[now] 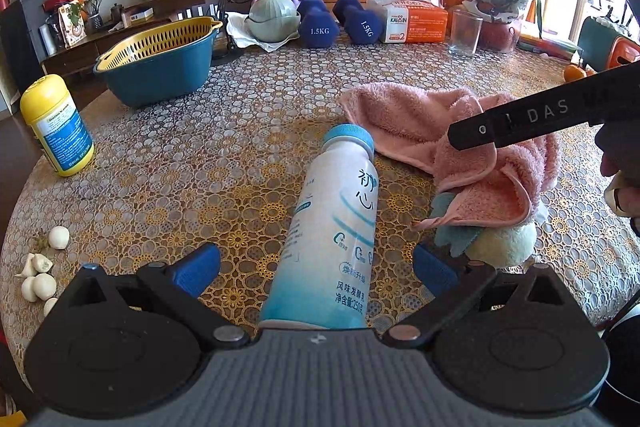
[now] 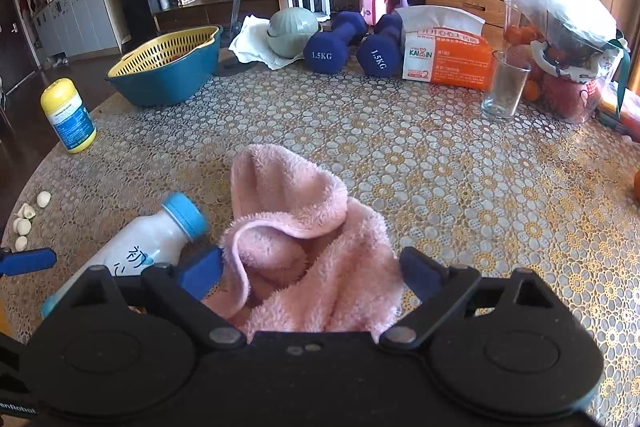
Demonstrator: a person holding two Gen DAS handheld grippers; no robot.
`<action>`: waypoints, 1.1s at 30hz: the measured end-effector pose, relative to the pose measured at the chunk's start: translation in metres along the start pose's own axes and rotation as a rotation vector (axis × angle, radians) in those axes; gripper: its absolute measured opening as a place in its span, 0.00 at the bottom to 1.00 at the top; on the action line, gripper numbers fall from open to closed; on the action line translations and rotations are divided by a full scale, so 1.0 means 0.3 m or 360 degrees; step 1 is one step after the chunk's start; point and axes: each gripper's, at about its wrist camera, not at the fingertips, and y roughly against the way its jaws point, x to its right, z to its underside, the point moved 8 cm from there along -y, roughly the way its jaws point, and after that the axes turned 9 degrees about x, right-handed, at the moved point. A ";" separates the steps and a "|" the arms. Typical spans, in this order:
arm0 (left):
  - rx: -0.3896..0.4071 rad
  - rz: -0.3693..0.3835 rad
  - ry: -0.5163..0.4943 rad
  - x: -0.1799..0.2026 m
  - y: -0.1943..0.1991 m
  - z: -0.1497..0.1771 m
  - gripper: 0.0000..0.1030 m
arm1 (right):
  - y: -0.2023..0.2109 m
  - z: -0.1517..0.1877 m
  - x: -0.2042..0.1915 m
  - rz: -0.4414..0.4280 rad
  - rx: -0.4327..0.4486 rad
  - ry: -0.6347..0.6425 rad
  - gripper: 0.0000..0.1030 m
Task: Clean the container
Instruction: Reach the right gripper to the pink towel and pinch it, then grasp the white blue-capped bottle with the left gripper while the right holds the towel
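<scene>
1. Left gripper (image 1: 316,263): jaws spread wide, straddling the lying bottle (image 1: 332,247) without touching it, probably lined up to clamp and steady it.
2. Right gripper (image 2: 312,267): also spread, with the pink towel (image 2: 308,259) bunched between its fingers, apparently ready for wiping.
3. The towel lies just right of the bottle's cap (image 1: 349,141).

White bottle (image 1: 334,227), light-blue cap, blue print. Pink fluffy towel (image 2: 304,247). Tablecloth (image 2: 420,167) gold-and-white lace flower pattern. Yellow jar (image 1: 56,125), blue-white label. Yellow colander (image 1: 160,43) in teal bowl. Navy dumbbells (image 1: 320,23), white lettering. Orange-white tissue box (image 1: 414,15). Blue pads on black gripper fingers (image 1: 196,267).
</scene>
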 end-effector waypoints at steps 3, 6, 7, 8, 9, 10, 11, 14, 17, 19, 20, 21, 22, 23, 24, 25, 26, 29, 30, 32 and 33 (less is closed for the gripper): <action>-0.0016 -0.0001 0.0008 -0.008 -0.015 0.011 1.00 | -0.026 0.006 -0.012 0.0019 -0.0013 0.0042 0.89; -0.0033 0.0006 0.0021 -0.012 -0.024 0.023 0.99 | -0.052 0.010 -0.021 0.0034 -0.0029 0.0087 0.86; -0.0033 0.0008 0.0022 -0.011 -0.025 0.025 0.99 | -0.058 0.013 -0.023 0.0037 -0.0033 0.0098 0.84; -0.0032 0.0014 0.0024 -0.011 -0.026 0.027 0.99 | -0.063 0.014 -0.025 0.0048 -0.0033 0.0108 0.83; -0.0033 0.0019 0.0026 -0.010 -0.027 0.029 0.99 | -0.067 0.015 -0.026 0.0057 -0.0033 0.0117 0.78; -0.0032 0.0021 0.0027 -0.009 -0.027 0.030 0.99 | -0.074 0.015 -0.021 0.0067 -0.0038 0.0117 0.65; -0.0030 0.0023 0.0028 -0.010 -0.028 0.031 0.99 | -0.080 0.018 -0.018 0.0074 -0.0052 0.0106 0.55; -0.0032 0.0033 0.0034 -0.010 -0.027 0.036 0.99 | -0.094 0.022 -0.012 0.0078 -0.0070 0.0092 0.48; -0.0032 0.0054 0.0046 -0.007 -0.018 0.044 0.95 | -0.084 0.021 -0.020 0.0079 -0.0046 0.0140 0.42; -0.0033 0.0070 0.0055 -0.005 -0.013 0.052 0.93 | -0.069 0.016 -0.022 0.0080 -0.0024 0.0154 0.33; -0.0034 0.0075 0.0058 -0.004 -0.011 0.057 0.91 | -0.062 0.014 -0.021 0.0081 -0.0013 0.0157 0.32; -0.0038 0.0078 0.0056 -0.002 -0.010 0.061 0.87 | -0.054 0.012 -0.020 0.0081 -0.0004 0.0159 0.29; -0.0041 0.0077 0.0052 0.001 -0.009 0.066 0.84 | -0.045 0.010 -0.020 0.0077 0.0006 0.0160 0.27; -0.0045 0.0072 0.0046 0.002 -0.009 0.069 0.79 | -0.035 0.007 -0.020 0.0076 0.0016 0.0165 0.26; -0.0053 0.0068 0.0040 0.004 -0.009 0.074 0.74 | -0.025 0.004 -0.021 0.0076 0.0028 0.0172 0.25; -0.0064 0.0068 0.0031 0.008 -0.009 0.078 0.72 | -0.012 0.000 -0.022 0.0073 0.0044 0.0179 0.23; -0.0071 0.0070 0.0020 0.012 -0.008 0.081 0.67 | 0.003 -0.003 -0.024 0.0066 0.0062 0.0183 0.23; -0.0065 0.0030 -0.0022 0.015 -0.001 0.081 0.56 | 0.050 -0.013 -0.028 0.0060 0.0109 0.0199 0.21; -0.0063 0.0028 -0.0024 0.014 0.001 0.079 0.54 | 0.070 -0.019 -0.029 0.0054 0.0131 0.0200 0.21; -0.0070 0.0031 -0.0021 0.014 0.002 0.078 0.54 | 0.109 -0.031 -0.034 0.0018 0.0168 0.0186 0.19; -0.0069 0.0028 -0.0027 0.015 0.002 0.077 0.54 | 0.132 -0.038 -0.038 -0.0009 0.0188 0.0167 0.19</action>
